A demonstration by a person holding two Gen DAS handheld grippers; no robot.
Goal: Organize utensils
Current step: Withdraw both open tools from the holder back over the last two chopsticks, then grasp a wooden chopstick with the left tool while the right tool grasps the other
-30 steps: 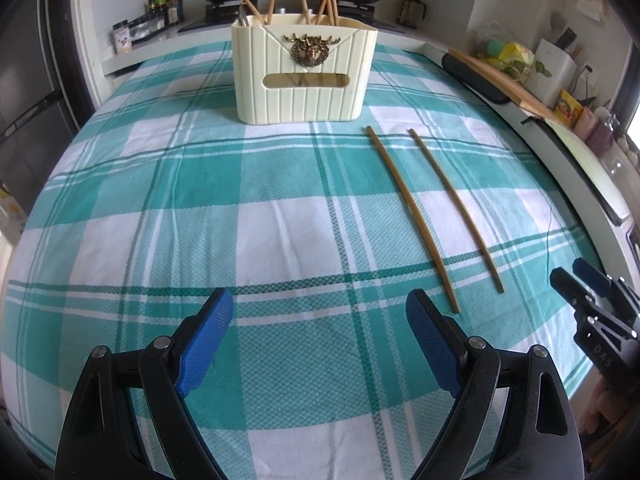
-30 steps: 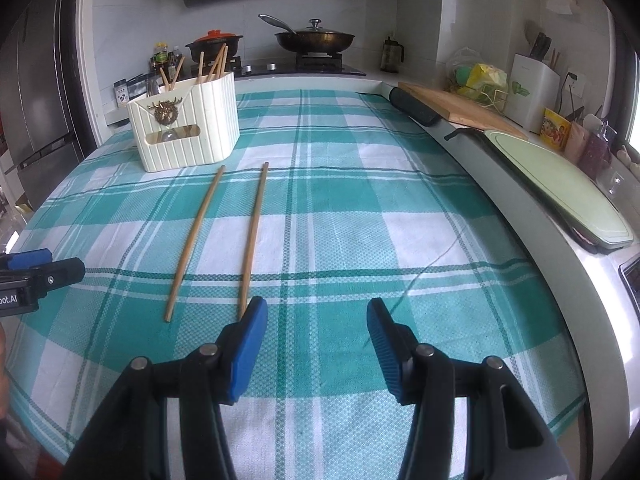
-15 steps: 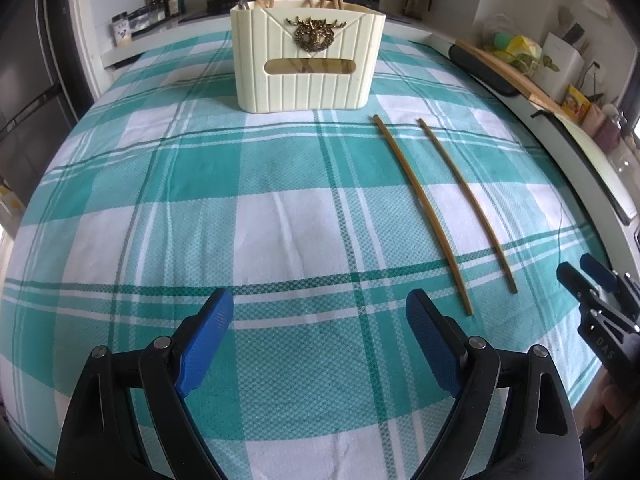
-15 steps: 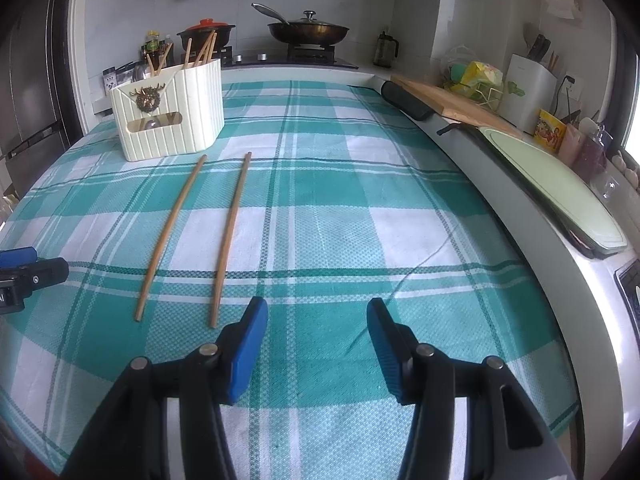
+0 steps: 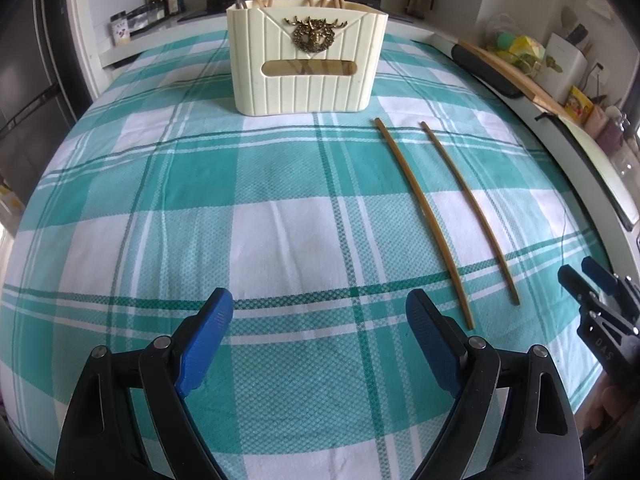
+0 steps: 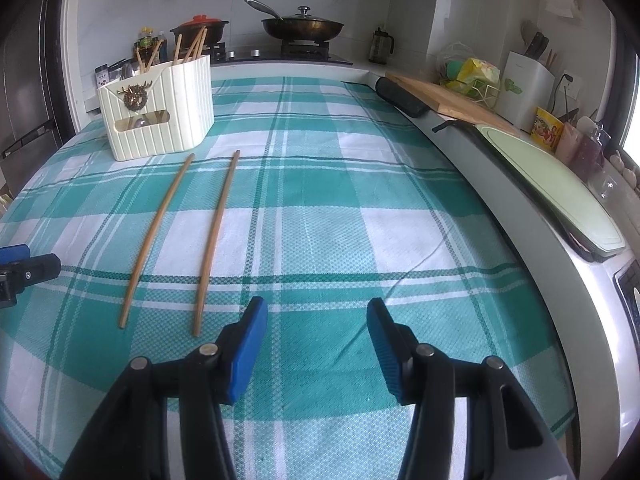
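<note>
Two wooden chopsticks [image 5: 424, 216] [image 5: 472, 204] lie side by side on the green plaid cloth, also in the right wrist view [image 6: 158, 232] [image 6: 218, 236]. A cream utensil holder [image 5: 306, 64] with a brass deer emblem stands beyond them and holds several chopsticks; it also shows in the right wrist view [image 6: 158, 110]. My left gripper [image 5: 320, 312] is open and empty, left of the chopsticks' near ends. My right gripper [image 6: 316, 320] is open and empty, right of them. Each gripper's tip shows at the other view's edge.
The plaid-covered table [image 6: 360, 200] ends in a raised grey rim [image 6: 500, 184] on the right. Beyond it lie a wooden board [image 6: 452, 100] and a pale green board [image 6: 560, 188]. A stove with a pan [image 6: 302, 26] and a pot is behind.
Both grippers have moved forward toward the holder, which looks larger. The chopsticks have not moved. Both grippers stayed open.
</note>
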